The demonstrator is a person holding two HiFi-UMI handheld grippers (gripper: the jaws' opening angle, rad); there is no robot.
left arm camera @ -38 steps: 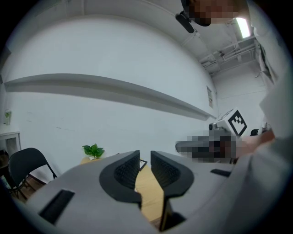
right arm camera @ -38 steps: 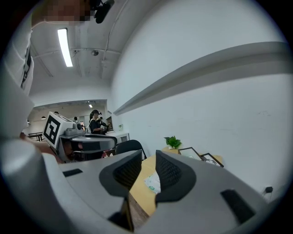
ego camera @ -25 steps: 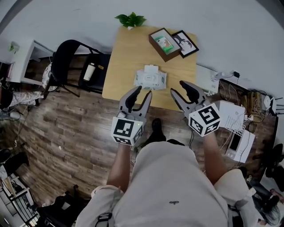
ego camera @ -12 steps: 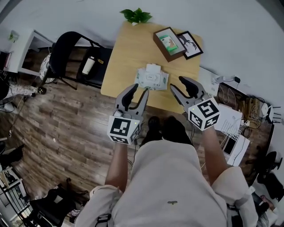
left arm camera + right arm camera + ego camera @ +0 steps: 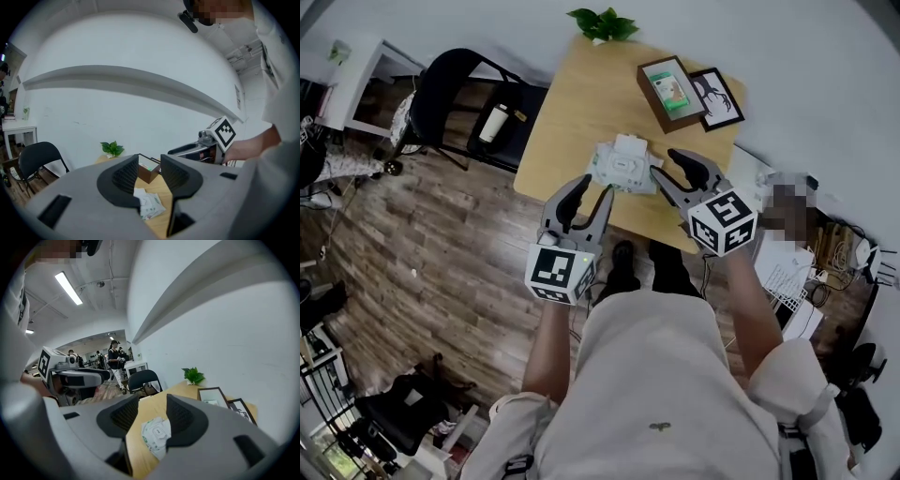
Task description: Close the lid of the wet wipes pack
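Two handheld grippers close in on a wet wipes pack (image 5: 620, 169) lying near the 6 o'clock edge of a wooden table (image 5: 572, 103). Its white lid (image 5: 630, 146) appears flipped up at the pack's 12 o'clock side. The left gripper (image 5: 594, 191) hovers at the pack's 7 o'clock, clear of it. Its jaws are spread, with nothing between them. The right gripper (image 5: 666, 166) sits just beside the pack at 4 o'clock, likewise spread and empty. Both gripper views show the pack (image 5: 150, 206) (image 5: 156, 431) ahead, between the parted jaws. A boxed frame (image 5: 668, 92), a picture (image 5: 718, 99) and a plant (image 5: 604, 23) stand towards 12 o'clock.

The closing has not begun. Done well, one jaw tip would probably reach past the flap and sweep it back towards 6 o'clock. It would then press on the hard lid, not the soft wrapper. The other gripper can pin a corner so the light pack does not slide.
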